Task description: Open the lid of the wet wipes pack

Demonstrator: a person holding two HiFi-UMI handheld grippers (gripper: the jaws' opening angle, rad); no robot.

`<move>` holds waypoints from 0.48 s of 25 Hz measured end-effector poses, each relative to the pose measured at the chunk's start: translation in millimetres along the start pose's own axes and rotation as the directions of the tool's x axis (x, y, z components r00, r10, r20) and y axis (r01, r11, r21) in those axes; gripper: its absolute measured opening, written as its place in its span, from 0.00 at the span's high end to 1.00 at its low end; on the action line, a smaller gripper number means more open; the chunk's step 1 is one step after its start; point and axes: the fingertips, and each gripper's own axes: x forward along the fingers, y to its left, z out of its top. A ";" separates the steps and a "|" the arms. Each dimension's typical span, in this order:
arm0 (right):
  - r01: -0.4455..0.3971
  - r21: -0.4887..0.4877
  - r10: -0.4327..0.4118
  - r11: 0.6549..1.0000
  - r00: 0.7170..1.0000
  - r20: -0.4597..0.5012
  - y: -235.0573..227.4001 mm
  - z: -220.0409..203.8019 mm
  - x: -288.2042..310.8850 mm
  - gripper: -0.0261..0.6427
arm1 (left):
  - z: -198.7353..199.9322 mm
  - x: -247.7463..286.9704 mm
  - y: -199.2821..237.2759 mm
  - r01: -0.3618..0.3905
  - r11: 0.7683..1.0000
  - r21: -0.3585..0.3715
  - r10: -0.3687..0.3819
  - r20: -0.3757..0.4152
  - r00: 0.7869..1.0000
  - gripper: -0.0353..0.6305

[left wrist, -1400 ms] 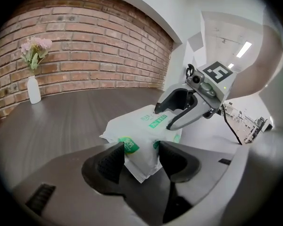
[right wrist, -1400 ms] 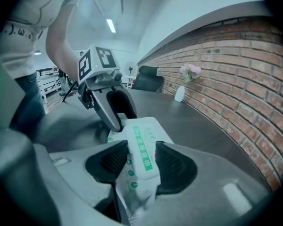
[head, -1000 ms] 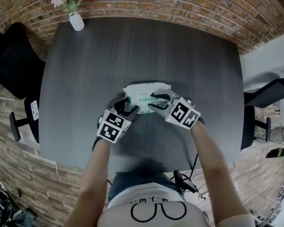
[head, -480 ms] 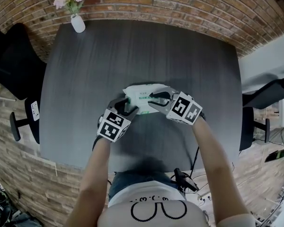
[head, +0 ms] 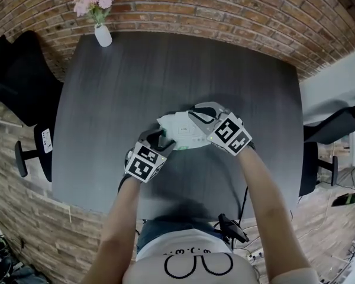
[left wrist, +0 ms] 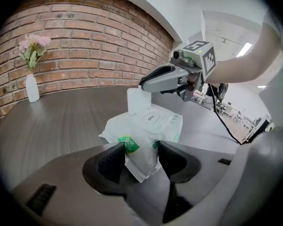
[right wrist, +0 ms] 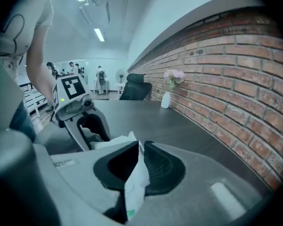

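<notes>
Left gripper (left wrist: 141,155) with jaws set wide, pads (left wrist: 114,161) pressed on both sides of the near end of the wet wipes pack (left wrist: 153,126), holding it. Pack directly ahead of these jaws on the dark table (left wrist: 70,121), printed face up with the "OPEN" mark visible, long axis running away from the left gripper toward the right gripper (head: 195,115). Right gripper above the far part of the pack, jaws just closing and now narrow, pinched on the white lid (left wrist: 137,100). Lid raised as an upright flap from the top face, free upper edge between the right jaws, lower edge joined to the pack; in the right gripper view, the same flap seen edge-on between the two pads, with the pack below and beyond them and the left gripper at its far end. Well beyond the left gripper and off to its left, near the table's far corner, a white vase (left wrist: 32,88) containing pink flowers (left wrist: 34,46). Behind the vase, a brick wall (left wrist: 108,41) along the far table edge. Past the table's end in the right gripper view, a dark chair (right wrist: 136,86).
</notes>
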 end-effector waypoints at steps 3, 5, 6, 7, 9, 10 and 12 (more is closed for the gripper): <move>0.067 0.037 -0.067 0.997 0.998 -0.009 -19.3 -8.5 11.6 0.89 | 0.6 0.2 0.4 0.004 1.000 0.001 -0.004 -0.005 1.000 0.62; 0.100 0.064 -0.098 0.993 0.995 -0.032 -28.3 -17.3 20.1 0.88 | 1.3 0.7 0.8 0.006 1.000 0.001 -0.006 -0.006 1.000 0.62; 0.112 0.076 -0.109 0.991 0.993 -0.045 -31.1 -21.8 24.6 0.87 | 1.5 0.9 1.0 0.007 1.000 0.001 -0.007 -0.005 1.000 0.62; 0.121 0.086 -0.116 0.989 0.992 -0.059 -32.5 -26.0 29.0 0.86 | 1.7 1.3 1.4 0.007 1.000 0.003 -0.007 -0.002 1.000 0.62; 0.131 0.101 -0.122 0.986 0.989 -0.088 -32.3 -31.7 35.7 0.83 | 1.8 1.9 1.4 0.009 1.000 0.005 -0.009 0.001 1.000 0.62; 0.135 0.104 -0.124 0.985 0.987 -0.105 -31.5 -34.4 38.4 0.82 | 1.5 1.8 1.2 0.011 1.000 0.003 -0.011 0.000 1.000 0.62; 0.143 0.103 -0.127 0.984 0.982 -0.142 -30.1 -40.8 43.6 0.80 | 0.5 1.2 1.5 0.012 1.000 -0.006 -0.012 -0.003 1.000 0.62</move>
